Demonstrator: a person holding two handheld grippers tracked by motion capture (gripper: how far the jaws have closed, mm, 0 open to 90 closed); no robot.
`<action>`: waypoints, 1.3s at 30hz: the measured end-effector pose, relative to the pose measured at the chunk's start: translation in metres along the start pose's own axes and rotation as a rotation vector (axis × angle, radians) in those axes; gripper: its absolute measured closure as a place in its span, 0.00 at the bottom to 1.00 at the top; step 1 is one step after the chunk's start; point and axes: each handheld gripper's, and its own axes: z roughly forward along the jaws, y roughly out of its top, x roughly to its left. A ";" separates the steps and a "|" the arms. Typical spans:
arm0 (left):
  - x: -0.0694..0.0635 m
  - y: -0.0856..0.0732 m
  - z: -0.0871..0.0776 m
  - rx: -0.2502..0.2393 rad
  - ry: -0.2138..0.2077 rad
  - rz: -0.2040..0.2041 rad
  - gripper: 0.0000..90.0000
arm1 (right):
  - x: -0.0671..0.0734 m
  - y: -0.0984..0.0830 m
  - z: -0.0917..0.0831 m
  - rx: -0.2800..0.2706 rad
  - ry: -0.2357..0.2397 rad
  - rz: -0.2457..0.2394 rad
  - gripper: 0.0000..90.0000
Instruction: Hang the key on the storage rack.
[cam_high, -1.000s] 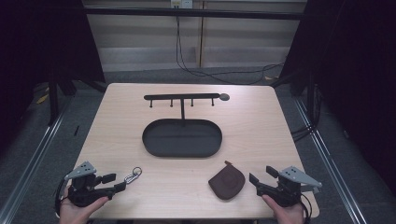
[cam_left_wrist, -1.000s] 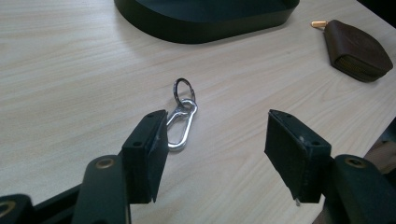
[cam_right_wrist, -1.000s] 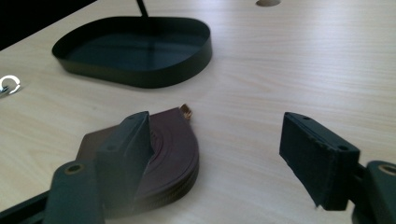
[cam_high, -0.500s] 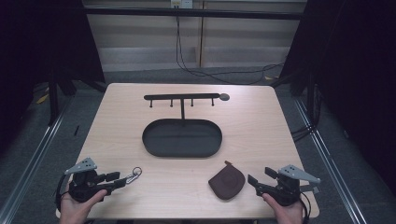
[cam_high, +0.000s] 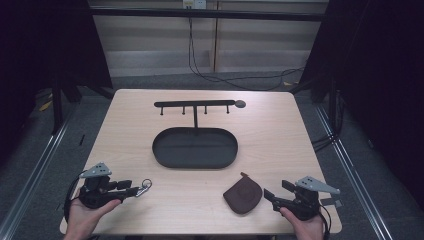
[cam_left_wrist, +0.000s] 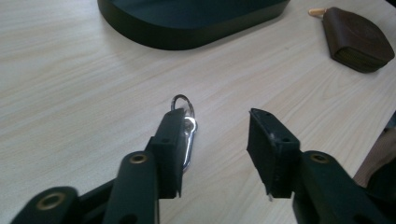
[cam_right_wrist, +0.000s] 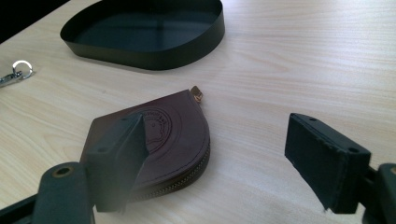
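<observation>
A silver carabiner with a key ring (cam_high: 144, 187) (cam_left_wrist: 181, 101) lies flat on the wooden table at the front left. My left gripper (cam_high: 129, 189) (cam_left_wrist: 218, 122) is open, and its left jaw sits right beside the carabiner, partly hiding it. A brown leather zip pouch (cam_high: 243, 194) (cam_right_wrist: 173, 131) lies at the front right. My right gripper (cam_high: 271, 195) (cam_right_wrist: 217, 119) is open just right of the pouch. Its left jaw hangs over the pouch's near edge and nothing is held. The carabiner (cam_right_wrist: 14, 72) also appears far left in the right gripper view.
A black oval tray (cam_high: 195, 164) (cam_left_wrist: 187, 42) (cam_right_wrist: 149, 58) stands empty at the table's middle. Behind it rises a black T-shaped rack (cam_high: 195, 104) with several small hooks. Dark curtains and floor rails surround the table.
My left gripper has edged slightly forward toward the carabiner. The right gripper, pouch and carabiner have stayed where they were.
</observation>
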 end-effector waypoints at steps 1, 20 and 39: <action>0.001 0.001 0.000 0.007 -0.011 -0.003 0.66 | 0.001 0.000 0.000 0.002 0.000 -0.004 0.23; 0.002 0.037 0.010 0.118 0.013 0.102 0.74 | 0.000 0.000 0.002 0.018 0.015 0.001 0.22; 0.002 0.067 0.026 0.345 0.037 0.124 0.67 | 0.000 0.000 0.004 0.035 0.021 0.006 0.20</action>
